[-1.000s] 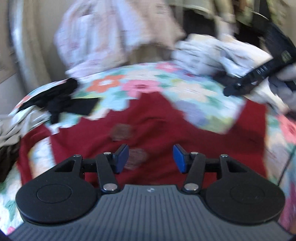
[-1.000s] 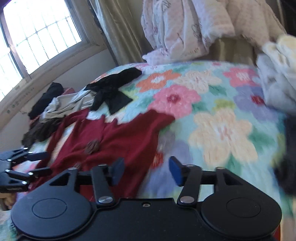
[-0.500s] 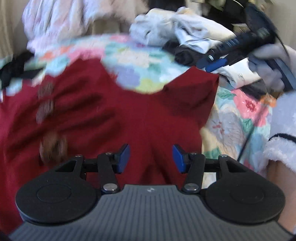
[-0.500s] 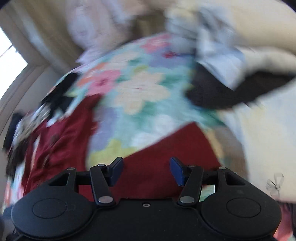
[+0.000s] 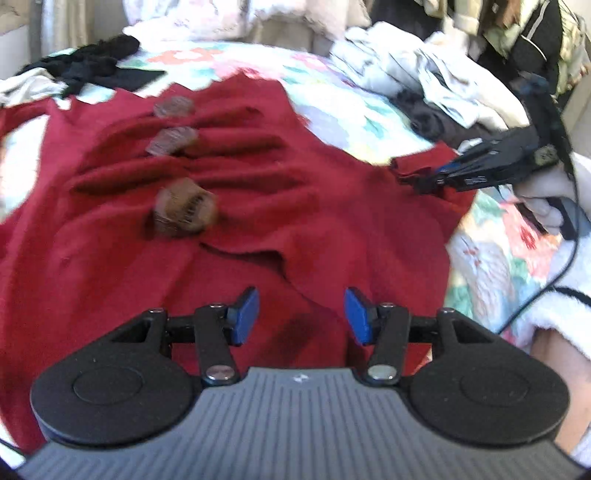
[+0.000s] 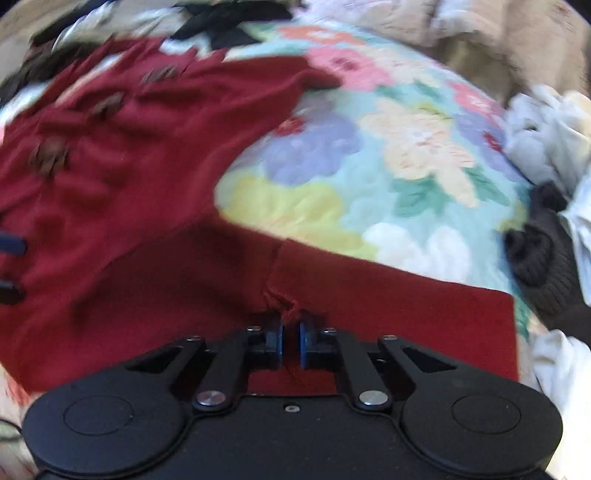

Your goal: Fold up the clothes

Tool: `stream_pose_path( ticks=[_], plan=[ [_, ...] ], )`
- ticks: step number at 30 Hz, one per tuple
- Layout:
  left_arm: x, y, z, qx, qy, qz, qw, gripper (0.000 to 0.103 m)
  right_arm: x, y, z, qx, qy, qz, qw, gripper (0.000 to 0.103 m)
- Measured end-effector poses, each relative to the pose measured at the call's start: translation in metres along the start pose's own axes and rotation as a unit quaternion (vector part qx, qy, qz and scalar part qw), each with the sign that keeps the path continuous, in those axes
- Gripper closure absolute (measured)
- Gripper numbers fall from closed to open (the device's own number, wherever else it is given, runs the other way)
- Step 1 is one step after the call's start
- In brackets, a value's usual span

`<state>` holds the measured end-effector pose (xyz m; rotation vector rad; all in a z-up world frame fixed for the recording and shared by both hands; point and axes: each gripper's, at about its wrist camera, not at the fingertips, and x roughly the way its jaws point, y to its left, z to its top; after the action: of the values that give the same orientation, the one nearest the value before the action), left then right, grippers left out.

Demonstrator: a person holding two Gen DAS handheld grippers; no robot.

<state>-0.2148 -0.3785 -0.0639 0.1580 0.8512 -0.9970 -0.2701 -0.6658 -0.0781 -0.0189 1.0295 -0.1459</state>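
Observation:
A dark red cardigan (image 5: 258, 206) with several large brown buttons (image 5: 183, 212) lies spread on a floral bedspread (image 6: 388, 166). My left gripper (image 5: 301, 315) is open and hovers just above the red cloth near its front opening. My right gripper (image 6: 291, 341) is shut on a bunched edge of the red cardigan (image 6: 147, 184) by the sleeve. It also shows in the left wrist view (image 5: 424, 177) at the right, pinching the sleeve's edge. The left gripper's fingertips (image 6: 9, 245) peek in at the right wrist view's left edge.
A heap of white and pale clothes (image 5: 424, 74) with a dark knit garment (image 6: 543, 258) lies at the right of the bed. Black garments (image 5: 96, 66) lie at the far left. Pale bedding (image 5: 221, 18) is piled at the back.
My right gripper came down to the sleeve and shut on its edge. My left gripper moved lower over the red cardigan and stays open.

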Motion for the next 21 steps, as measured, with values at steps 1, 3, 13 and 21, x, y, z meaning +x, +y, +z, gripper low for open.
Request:
stream_pose_path(
  ticks=[1,3,13,21],
  plan=[
    [-0.005,0.004,0.002,-0.003,-0.007,0.003,1.0000,0.052,-0.007,0.000,0.001,0.008,-0.017,-0.005,1.000,0.097],
    [-0.017,0.014,0.005,-0.012,-0.024,0.001,0.9996,0.051,-0.024,-0.001,0.003,0.037,-0.053,-0.004,0.998,0.097],
    [-0.072,0.028,0.014,-0.006,-0.119,-0.004,0.9929,0.050,-0.088,0.048,0.029,0.243,-0.234,0.264,0.904,0.096],
    [-0.091,0.029,0.004,-0.021,-0.155,-0.056,0.9861,0.045,-0.060,0.139,0.060,0.261,-0.229,0.364,0.864,0.096]
  ],
)
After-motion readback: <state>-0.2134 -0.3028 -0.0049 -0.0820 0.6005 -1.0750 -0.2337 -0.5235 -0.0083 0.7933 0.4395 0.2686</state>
